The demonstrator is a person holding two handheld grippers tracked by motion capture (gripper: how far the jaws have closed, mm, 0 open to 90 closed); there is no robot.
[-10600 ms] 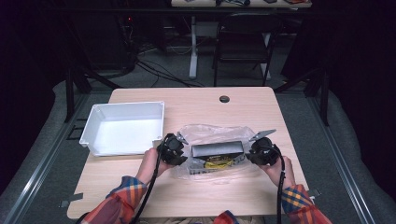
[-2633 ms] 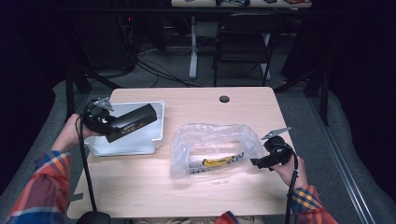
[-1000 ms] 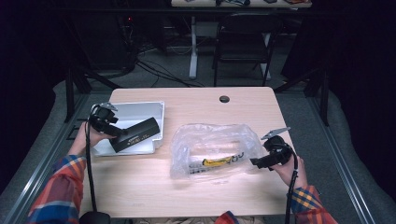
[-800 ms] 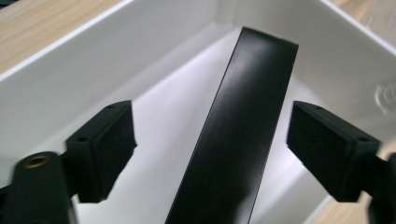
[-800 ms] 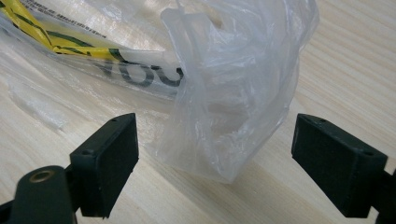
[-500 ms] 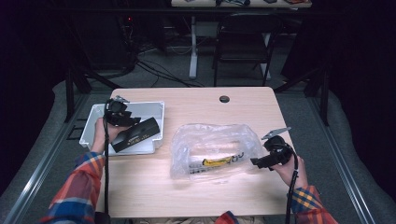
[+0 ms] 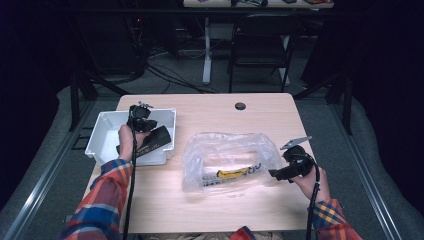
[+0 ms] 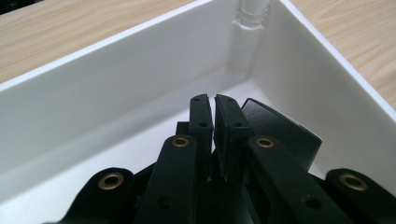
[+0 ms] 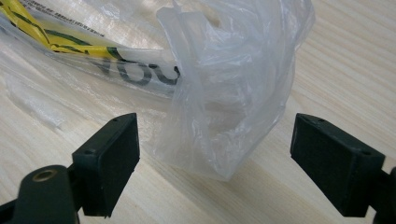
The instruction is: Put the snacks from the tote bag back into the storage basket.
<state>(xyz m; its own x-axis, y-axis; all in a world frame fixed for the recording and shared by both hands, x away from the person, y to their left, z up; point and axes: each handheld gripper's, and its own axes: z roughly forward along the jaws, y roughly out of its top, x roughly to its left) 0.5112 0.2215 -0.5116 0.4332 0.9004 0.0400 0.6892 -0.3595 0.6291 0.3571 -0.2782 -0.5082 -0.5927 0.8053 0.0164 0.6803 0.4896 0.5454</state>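
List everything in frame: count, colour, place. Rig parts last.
table: 1, light wood, centre of the high view
tray: 1, white, table's left rear
box: 1, black, lying in the tray against its right wall
plastic bag: 1, clear with yellow and black print, table's middle right, flat
grommet: 1, dark, round, table's far edge
chair: 1, dark, on the floor beyond the table
left gripper: 1, black, inside the tray, jaws shut on nothing
right gripper: 1, black, jaws open on either side of the bag's corner
sleeves: 2, plaid, bottom edge
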